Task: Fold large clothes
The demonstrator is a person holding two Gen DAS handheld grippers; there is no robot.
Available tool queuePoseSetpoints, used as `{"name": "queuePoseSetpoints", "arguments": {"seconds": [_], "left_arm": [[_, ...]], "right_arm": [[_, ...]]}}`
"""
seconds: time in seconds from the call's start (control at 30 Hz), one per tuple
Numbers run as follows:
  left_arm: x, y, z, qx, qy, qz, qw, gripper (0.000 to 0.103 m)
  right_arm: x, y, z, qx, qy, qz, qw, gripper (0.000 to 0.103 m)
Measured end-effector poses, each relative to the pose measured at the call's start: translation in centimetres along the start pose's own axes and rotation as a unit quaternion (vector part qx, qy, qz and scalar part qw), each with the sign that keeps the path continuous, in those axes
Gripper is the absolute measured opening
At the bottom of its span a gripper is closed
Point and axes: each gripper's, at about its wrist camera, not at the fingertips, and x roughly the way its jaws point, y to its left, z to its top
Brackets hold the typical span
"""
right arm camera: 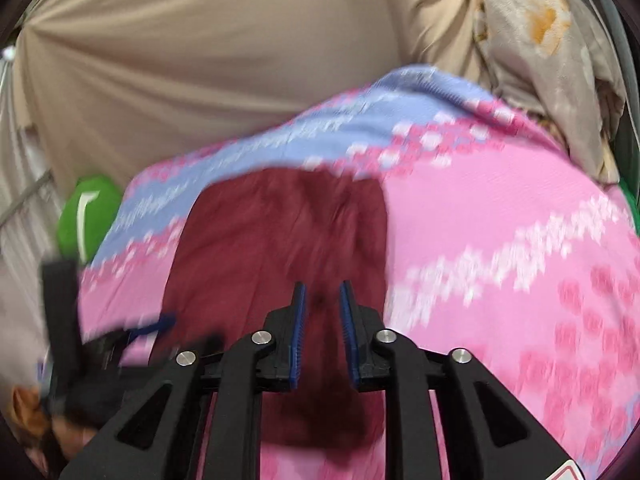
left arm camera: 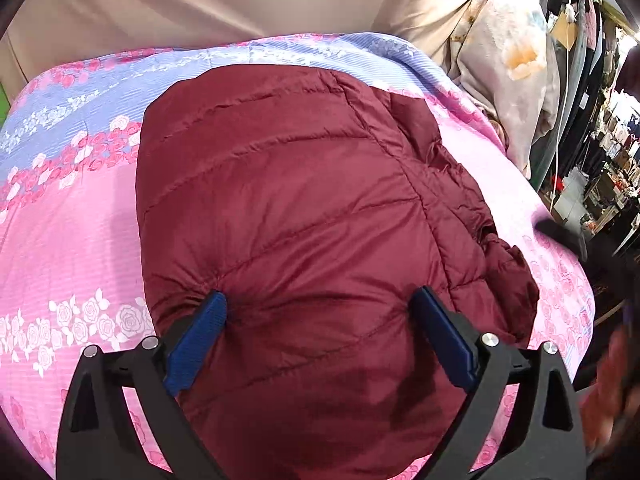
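Observation:
A dark red quilted puffer jacket (left arm camera: 304, 216) lies folded into a compact bundle on a pink and lilac floral bedspread (left arm camera: 68, 240). My left gripper (left arm camera: 318, 304) is open wide, its blue pads pressing down on the jacket's near part. In the blurred right wrist view the jacket (right arm camera: 280, 240) lies ahead. My right gripper (right arm camera: 322, 292) hovers over its near edge with the jaws a narrow gap apart and nothing between them. The left gripper (right arm camera: 120, 336) shows blurred at the lower left of that view.
A beige sheet (left arm camera: 220, 0) hangs behind the bed. A pale floral cloth (left arm camera: 512, 80) is piled at the bed's far right. Cluttered shelves (left arm camera: 604, 168) stand right of the bed. A green object (right arm camera: 86, 212) lies past the bed's left edge.

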Motion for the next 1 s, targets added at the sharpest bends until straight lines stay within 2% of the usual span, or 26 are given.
{"name": "queuePoseSetpoints", "arguments": {"seconds": [0.07, 0.13, 0.2, 0.23, 0.4, 0.53, 0.6, 0.7, 0.8, 0.9, 1.0], "left_arm": [[0.3, 0.0, 0.0, 0.002, 0.001, 0.004, 1.0, 0.093], [0.4, 0.1, -0.1, 0.004, 0.001, 0.007, 1.0, 0.094], [0.5, -0.2, -0.2, 0.008, 0.002, 0.009, 0.9999, 0.094], [0.6, -0.4, -0.2, 0.012, 0.003, 0.011, 0.9999, 0.094], [1.1, -1.3, -0.7, 0.032, -0.002, 0.034, 0.9989, 0.094], [0.8, -1.1, -0.6, 0.029, -0.001, 0.033, 0.999, 0.094], [-0.3, -0.5, -0.2, 0.016, -0.001, 0.013, 0.9998, 0.091], [-3.5, 1.5, 1.2, -0.017, -0.028, -0.028, 0.999, 0.091], [-6.1, 3.4, 3.5, -0.04, -0.07, -0.026, 0.9964, 0.091], [-6.3, 4.9, 6.1, -0.064, -0.089, -0.014, 0.9939, 0.092], [-4.6, 5.9, 8.5, -0.088, -0.084, -0.009, 0.9925, 0.092]], "right_arm": [[0.1, 0.3, -1.9, -0.004, 0.023, 0.004, 1.0, 0.012], [1.4, 0.3, -3.5, -0.012, 0.052, -0.016, 0.998, 0.01], [3.3, -0.4, -4.4, -0.013, 0.075, -0.054, 0.996, 0.006], [4.4, -0.9, -4.8, -0.008, 0.085, -0.056, 0.995, 0.005], [7.3, -1.5, -5.9, -0.006, 0.086, -0.055, 0.995, 0.004], [6.6, -1.1, -5.3, -0.005, 0.093, -0.063, 0.994, 0.004], [4.7, -1.0, -4.1, 0.009, 0.085, -0.05, 0.995, 0.008], [0.9, 0.1, -1.3, -0.004, 0.031, -0.03, 0.999, 0.01], [-1.4, 2.2, 2.5, -0.037, -0.022, -0.017, 0.999, 0.013], [-0.2, 4.0, 5.8, -0.069, -0.048, -0.025, 0.996, 0.013], [3.8, 5.3, 8.8, -0.086, -0.039, -0.025, 0.995, 0.013]]}}
